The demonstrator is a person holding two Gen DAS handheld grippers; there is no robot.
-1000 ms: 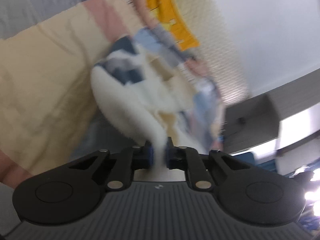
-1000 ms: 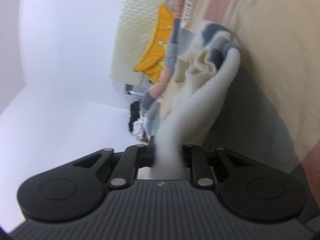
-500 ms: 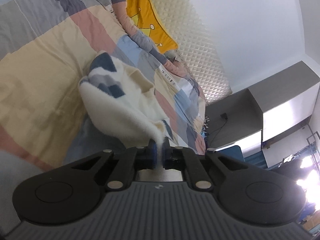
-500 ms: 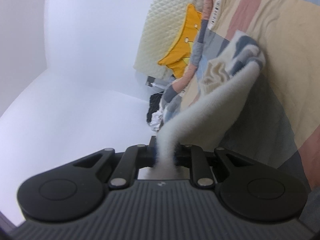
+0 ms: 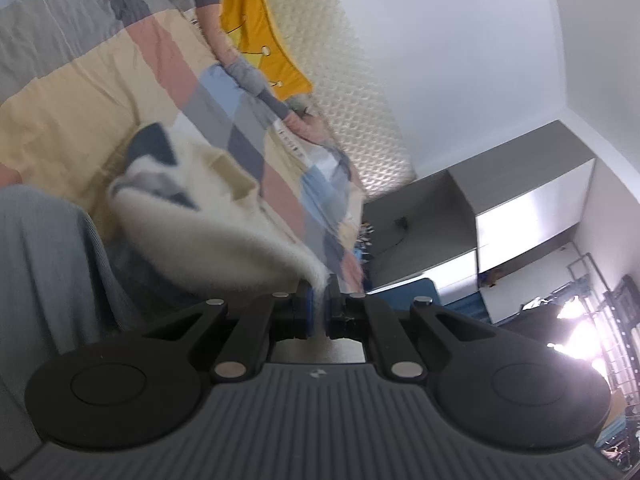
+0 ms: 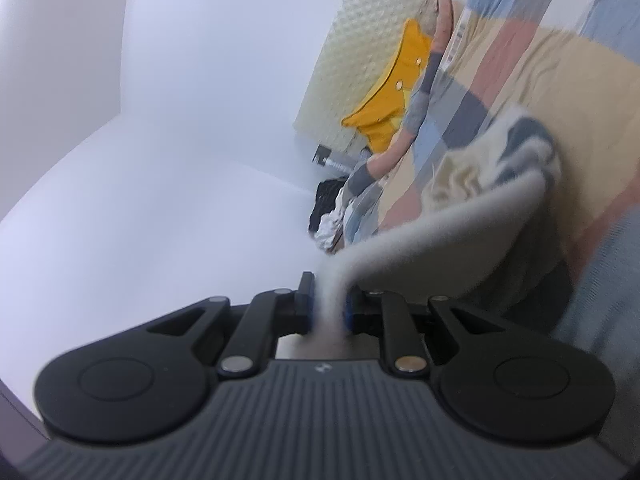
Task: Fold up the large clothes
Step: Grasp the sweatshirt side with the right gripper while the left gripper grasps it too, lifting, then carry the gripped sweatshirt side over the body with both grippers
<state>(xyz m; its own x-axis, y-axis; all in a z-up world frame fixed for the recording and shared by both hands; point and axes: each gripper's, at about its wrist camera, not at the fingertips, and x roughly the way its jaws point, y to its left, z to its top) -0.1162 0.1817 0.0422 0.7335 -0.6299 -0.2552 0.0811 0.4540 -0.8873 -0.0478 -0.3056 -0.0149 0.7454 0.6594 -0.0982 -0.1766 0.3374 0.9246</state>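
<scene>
**foldnoob:** so what's the person actually got hold of here, and is the grip any good?

**linen_lurker:** going left to right: the left gripper [image 5: 316, 312] has its jaws pinched right down on a thin edge of the fluffy cream fleece garment with dark navy patches [image 5: 200, 216]. The cloth runs out of the pinch and away to a bunched heap lying on the patchwork quilt in beige, pink, grey and blue blocks [image 5: 60, 120]. The right gripper [image 6: 328, 312] is clamped too, but on a thicker wad of the same fleece [image 6: 460, 236], so its jaws sit a little wider. From there the fabric sweeps off to the right toward the same heap

**foldnoob:** so most of it's on the bed?

**linen_lurker:** looks that way. The two held corners are up off the quilt, the far end with the navy bits rests on it. Yellow crown-shaped cushion [image 5: 264, 36] and the cream quilted headboard [image 5: 352, 92] are well beyond it, not in the way

**foldnoob:** tips for doing this bit well?

**linen_lurker:** I'd guess the step is lifting and spreading it before the fold. Both hands should rise evenly and draw apart until the edge between them goes taut, so the bunch shakes out. That thin left pinch is the risk, fleece is bulky and could slip if yanked. Slow pull, no jerks
</scene>
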